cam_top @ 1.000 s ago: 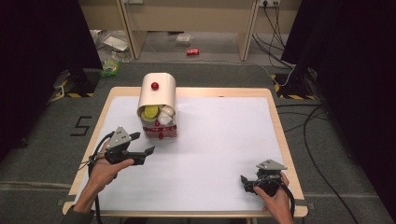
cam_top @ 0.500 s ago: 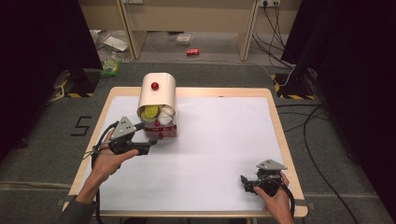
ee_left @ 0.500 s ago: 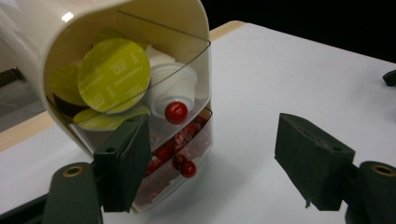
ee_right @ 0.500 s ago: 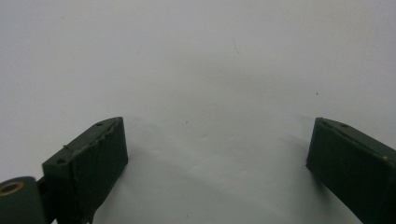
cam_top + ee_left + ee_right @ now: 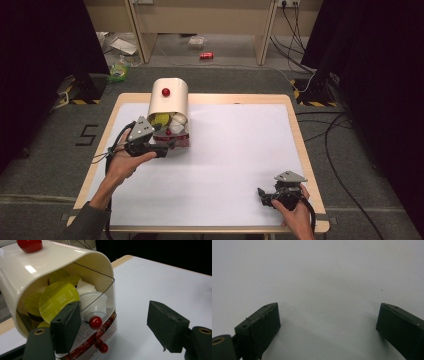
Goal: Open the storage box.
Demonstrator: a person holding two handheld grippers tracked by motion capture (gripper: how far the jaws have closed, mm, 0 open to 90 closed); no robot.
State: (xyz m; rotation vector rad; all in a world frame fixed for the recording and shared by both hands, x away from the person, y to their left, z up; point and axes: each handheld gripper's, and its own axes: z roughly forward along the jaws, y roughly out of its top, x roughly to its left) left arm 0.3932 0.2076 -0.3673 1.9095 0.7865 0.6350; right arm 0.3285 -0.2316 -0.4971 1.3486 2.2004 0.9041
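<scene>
The capsule holder (image 5: 169, 111) sits at the far-left part of the table (image 5: 240, 165), just in front of my left gripper (image 5: 167, 146). It's a cream, glossy plastic box w/ a rounded arch top; its long axis runs from the far edge toward me, open mouth facing my side. A red knob (image 5: 165, 92) sits on the cream top. A thin black wire frame edges the clear front.

Inside: yellow foil-lidded pods (image 5: 58, 300) packed at the left, white plastic cup-shaped pods (image 5: 93, 303) to their right, piled loosely. Below is a clear drawer (image 5: 100, 336) w/ red contents, can't tell exactly what. A small red ball knob (image 5: 95, 322) sticks out from the front, a second red knob (image 5: 103, 348) lower down.

My left gripper's jaws have just been closing, but they stand apart now, nothing pinched. In the left gripper view, the left pad (image 5: 67, 326) is just in front of the holder's mouth beside the red ball knob; can't tell if it touches. The right pad (image 5: 167, 327) hangs over bare white tabletop, well apart from the holder.

My right gripper (image 5: 267, 196) rests near the table's near-right corner, jaws wide apart, over plain matte white surface, well away from the holder.
</scene>
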